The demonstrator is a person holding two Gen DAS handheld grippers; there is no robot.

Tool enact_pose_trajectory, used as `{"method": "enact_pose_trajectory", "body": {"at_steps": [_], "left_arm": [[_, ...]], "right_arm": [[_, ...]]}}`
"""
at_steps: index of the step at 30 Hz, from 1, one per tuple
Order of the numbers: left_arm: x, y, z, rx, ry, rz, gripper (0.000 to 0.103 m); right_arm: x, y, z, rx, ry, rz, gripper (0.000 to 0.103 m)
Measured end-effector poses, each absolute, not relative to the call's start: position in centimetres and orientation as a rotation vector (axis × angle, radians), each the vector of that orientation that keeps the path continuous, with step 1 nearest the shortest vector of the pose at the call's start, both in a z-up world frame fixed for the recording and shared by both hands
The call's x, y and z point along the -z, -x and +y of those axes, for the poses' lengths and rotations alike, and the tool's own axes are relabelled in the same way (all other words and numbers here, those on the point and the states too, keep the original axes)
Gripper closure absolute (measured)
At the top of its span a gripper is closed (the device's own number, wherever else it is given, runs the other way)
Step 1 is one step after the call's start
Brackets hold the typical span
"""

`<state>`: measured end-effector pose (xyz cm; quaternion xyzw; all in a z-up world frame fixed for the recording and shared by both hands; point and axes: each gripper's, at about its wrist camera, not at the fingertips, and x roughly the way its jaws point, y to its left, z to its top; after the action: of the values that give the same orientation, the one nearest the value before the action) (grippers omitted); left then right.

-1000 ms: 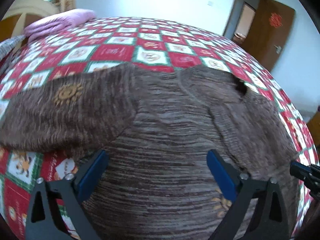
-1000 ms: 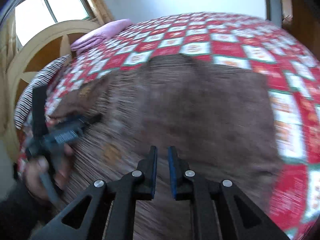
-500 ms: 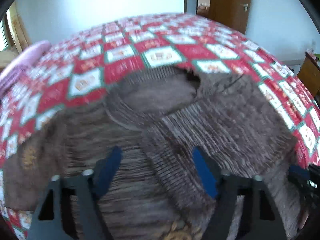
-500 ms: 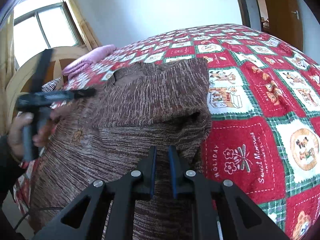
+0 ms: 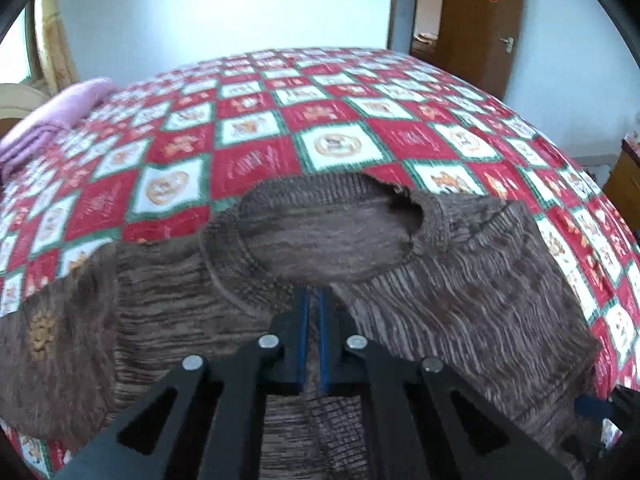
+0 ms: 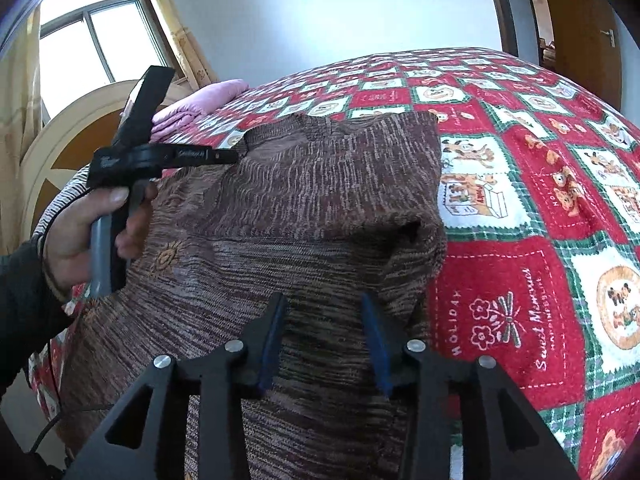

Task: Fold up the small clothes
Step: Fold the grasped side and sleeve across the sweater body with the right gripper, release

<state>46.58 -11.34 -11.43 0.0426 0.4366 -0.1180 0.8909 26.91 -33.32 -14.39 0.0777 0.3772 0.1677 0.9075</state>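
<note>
A brown knit sweater point(image 5: 460, 300) lies flat on the bed, collar toward the far side. Its right sleeve is folded in across the chest point(image 6: 320, 200). My left gripper point(image 5: 314, 292) is shut, its tips pinched on the front rim of the collar; the right wrist view shows the left gripper point(image 6: 234, 156) held by a hand point(image 6: 80, 232) at the neckline. My right gripper point(image 6: 324, 304) hovers over the lower body next to the folded cuff. Its jaws are opening; knit lies under them, and the pads press on nothing.
The bed carries a red, green and white checked quilt point(image 6: 520, 280). Pink bedding point(image 5: 60, 112) is folded at the far left by a curved wooden headboard point(image 6: 80, 132). A brown door point(image 5: 480, 20) stands behind the bed.
My left gripper travelled across the sweater to the collar and closed from wide open to shut. My right gripper came down by the folded sleeve, and its jaws have parted.
</note>
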Motion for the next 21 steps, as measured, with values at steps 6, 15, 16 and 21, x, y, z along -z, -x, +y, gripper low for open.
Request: {"method": "enact_pose_trajectory", "body": {"at_steps": [6, 15, 16, 21], "left_arm": [[11.6, -44.6, -9.8, 0.244, -0.011, 0.95, 0.063], [12.2, -41.5, -8.7, 0.369, 0.086, 0.981, 0.052], [12.5, -41.3, -8.9, 0.383, 0.1, 0.988, 0.053], [12.7, -40.3, -10.1, 0.431, 0.044, 0.972, 0.096]], "right_arm": [[14.4, -26.9, -33.7, -0.36, -0.187, 0.775, 0.061], [14.5, -26.8, -33.6, -0.353, -0.189, 0.769, 0.061], [14.5, -26.8, -33.6, -0.35, -0.186, 0.768, 0.061], [14.5, -26.7, -33.4, -0.341, -0.18, 0.763, 0.061]]}}
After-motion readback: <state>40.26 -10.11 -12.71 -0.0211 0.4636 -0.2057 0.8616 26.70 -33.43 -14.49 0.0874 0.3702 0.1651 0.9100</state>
